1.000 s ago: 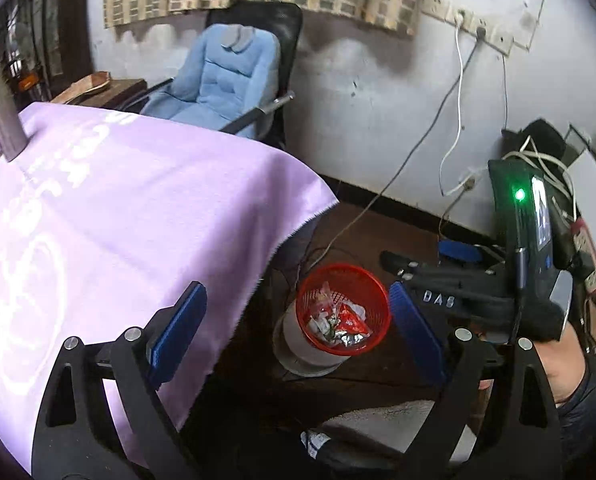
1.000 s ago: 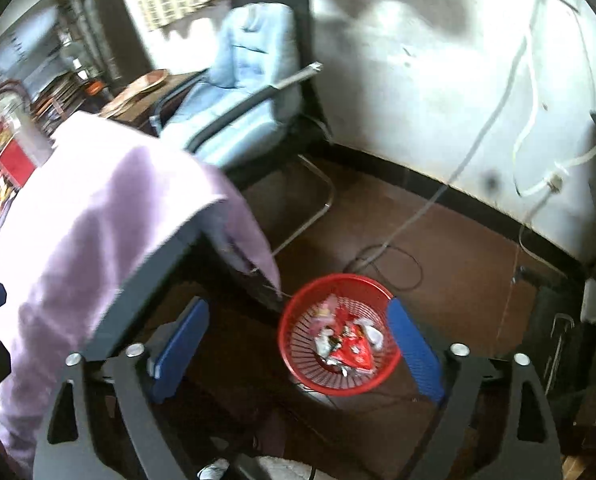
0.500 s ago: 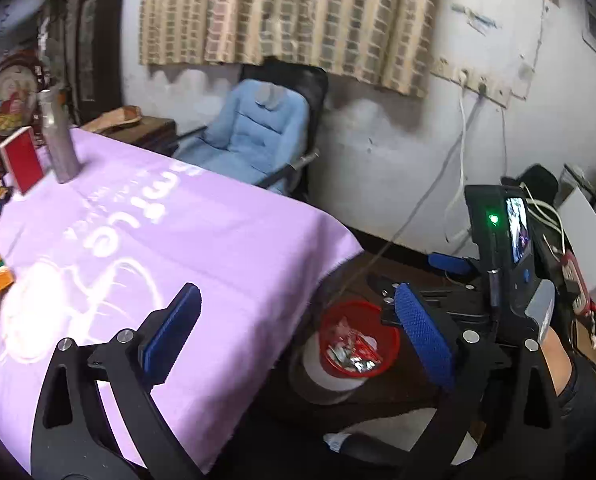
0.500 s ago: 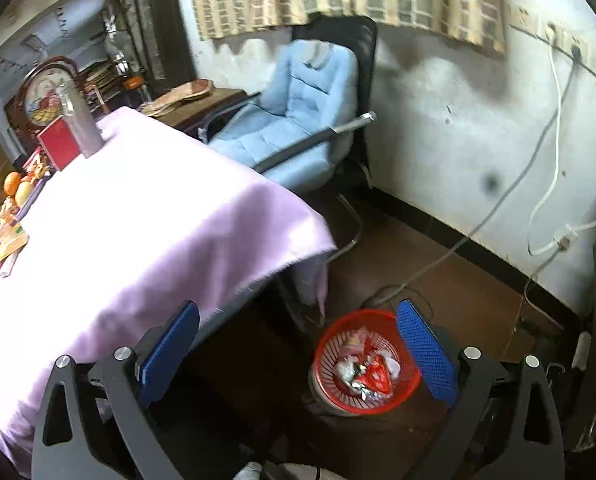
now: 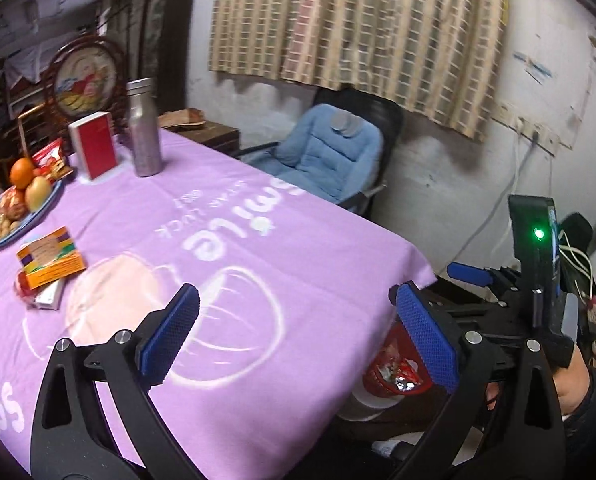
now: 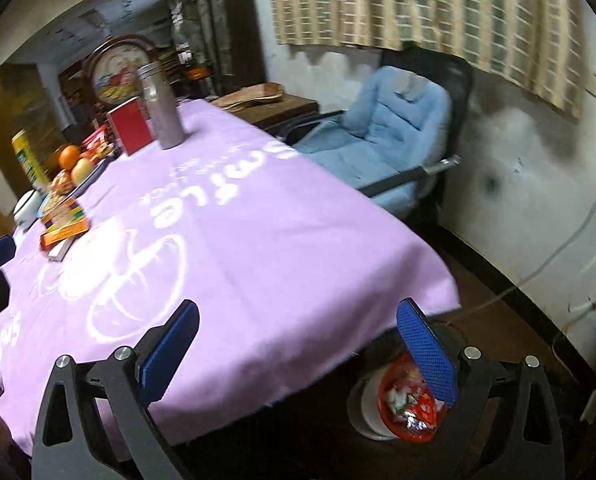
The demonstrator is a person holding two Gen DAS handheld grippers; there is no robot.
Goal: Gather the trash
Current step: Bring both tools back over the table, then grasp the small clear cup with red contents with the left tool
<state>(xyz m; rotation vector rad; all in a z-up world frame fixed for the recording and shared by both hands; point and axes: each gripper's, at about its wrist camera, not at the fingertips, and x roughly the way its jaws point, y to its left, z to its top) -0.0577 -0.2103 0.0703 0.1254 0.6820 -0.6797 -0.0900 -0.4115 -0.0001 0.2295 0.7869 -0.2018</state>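
While both tools are hanging over the near corner of the table, neither is carrying anything. The left gripper (image 5: pixel 293 334) is standing with its blue pads spread about as wide as they go, only purple tablecloth (image 5: pixel 225 248) showing between them. The right gripper (image 6: pixel 298 344) is gaping just as wide, empty too, above the cloth's hanging edge. The red trash basket (image 6: pixel 408 408) is sitting on the dark floor just past the table corner, partly hidden behind the right gripper's right-hand pad, and crumpled wrappers (image 6: pixel 410 404) are lying inside it. On the far side of the table a metal bottle (image 5: pixel 143 128) is standing upright just beside a red box (image 5: pixel 94 144), a plate of fruit (image 5: pixel 17 196) is resting near the left edge, and orange packets (image 5: pixel 49 258) are lying stacked near it. A blue padded chair (image 5: pixel 326 156) is waiting against the wall beneath a checked curtain (image 5: pixel 362 36).
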